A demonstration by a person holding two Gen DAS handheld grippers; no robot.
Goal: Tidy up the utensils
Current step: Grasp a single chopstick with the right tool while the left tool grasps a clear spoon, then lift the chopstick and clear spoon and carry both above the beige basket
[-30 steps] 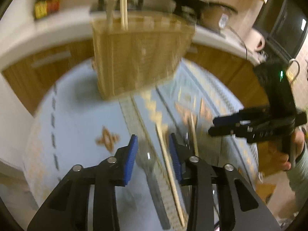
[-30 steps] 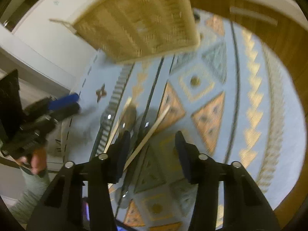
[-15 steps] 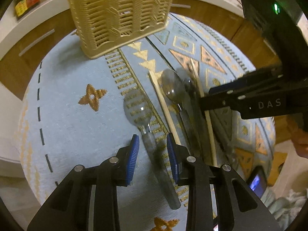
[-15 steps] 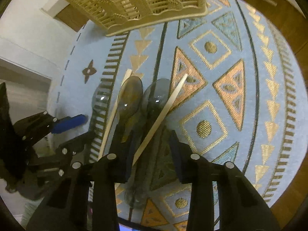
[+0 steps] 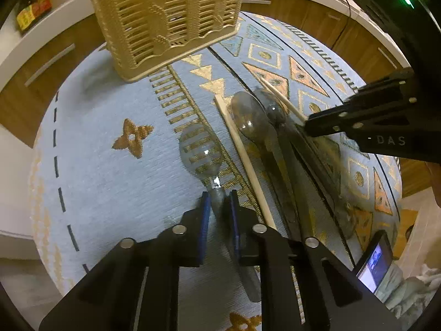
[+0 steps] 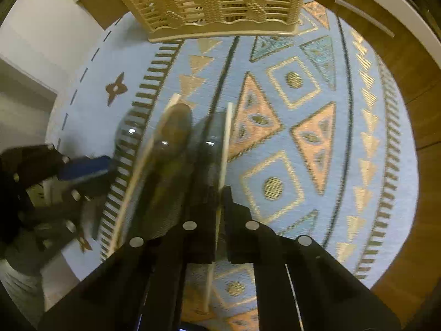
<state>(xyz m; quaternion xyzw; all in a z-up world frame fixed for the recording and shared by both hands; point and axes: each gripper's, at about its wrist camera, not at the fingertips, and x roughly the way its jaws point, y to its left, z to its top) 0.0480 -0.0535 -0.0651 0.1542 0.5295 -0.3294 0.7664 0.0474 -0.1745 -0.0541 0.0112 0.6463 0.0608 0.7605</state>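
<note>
Three clear plastic spoons and two wooden chopsticks lie side by side on a blue patterned cloth (image 5: pixel 96 165). My left gripper (image 5: pixel 219 201) is shut on the neck of the leftmost spoon (image 5: pixel 199 151). The middle spoon (image 5: pixel 249 118) and a chopstick (image 5: pixel 242 154) lie just right of it. My right gripper (image 6: pixel 219 193) is shut on the right chopstick (image 6: pixel 224 143), beside the third spoon (image 6: pixel 209 138). The leftmost spoon (image 6: pixel 128 132) and the left gripper (image 6: pixel 82 167) also show in the right wrist view. A tan woven utensil basket (image 5: pixel 165 19) stands at the far end, also in the right wrist view (image 6: pixel 215 0).
The round table's wooden rim (image 6: pixel 408 88) curves around the cloth. White counters and wooden cabinets (image 5: pixel 46 63) lie beyond. A phone (image 5: pixel 376 262) lies at the near right edge of the table.
Both grippers dropped to the cloth and closed: the left onto the leftmost spoon's neck, the right onto the right chopstick, which has swung more upright in view.
</note>
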